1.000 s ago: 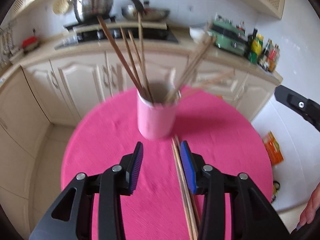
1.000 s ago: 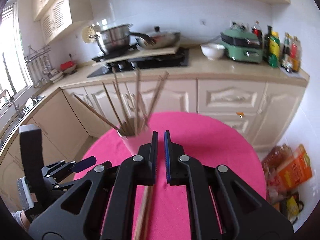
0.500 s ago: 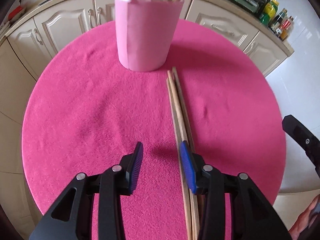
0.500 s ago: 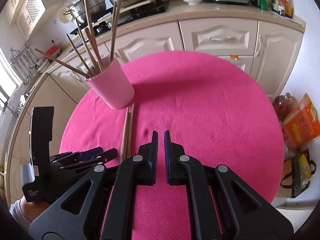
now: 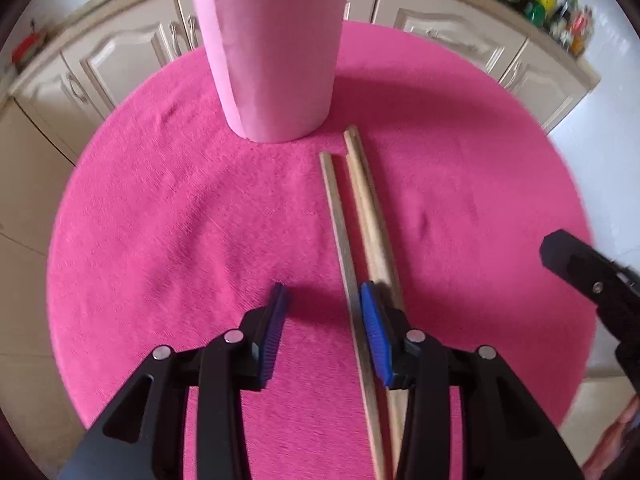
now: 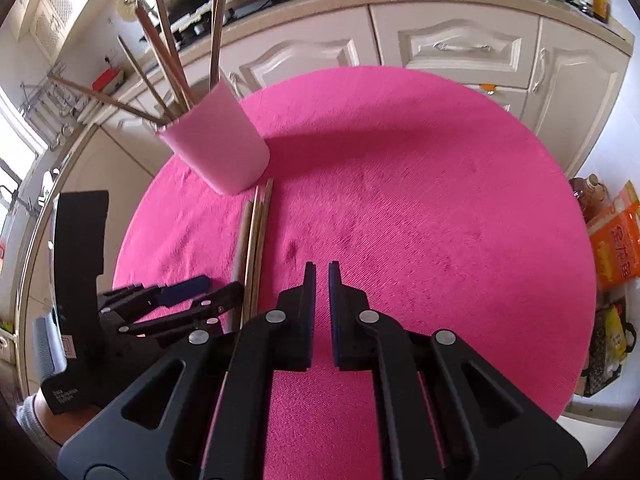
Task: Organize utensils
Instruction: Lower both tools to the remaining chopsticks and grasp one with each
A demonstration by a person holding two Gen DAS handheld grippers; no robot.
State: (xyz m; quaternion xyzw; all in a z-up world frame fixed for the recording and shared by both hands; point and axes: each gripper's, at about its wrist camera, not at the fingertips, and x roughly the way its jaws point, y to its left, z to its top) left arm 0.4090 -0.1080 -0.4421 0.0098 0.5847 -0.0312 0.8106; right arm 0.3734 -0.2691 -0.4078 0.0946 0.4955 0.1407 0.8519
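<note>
Both tongs have dropped toward the chopsticks (image 5: 352,248): left tongs (image 5: 324,336) spread, right tongs (image 6: 319,304) pressed together.

A round table covered in bright pink cloth (image 5: 160,208) carries a pale pink cylindrical holder (image 5: 272,52) and loose wooden chopsticks (image 5: 360,216) lying just beside it.

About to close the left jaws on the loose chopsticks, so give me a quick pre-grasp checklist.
1. Left gripper jaws open: ok.
2. Loose chopsticks centred between the jaws: not ok, they lie against the blue pad on the right, one partly under it.
3. Number of sticks: cannot tell, two or three.
4. Right gripper shut, empty, clear of the sticks: ok.
5. Pink cup upright on the pink tablecloth: ok.
</note>
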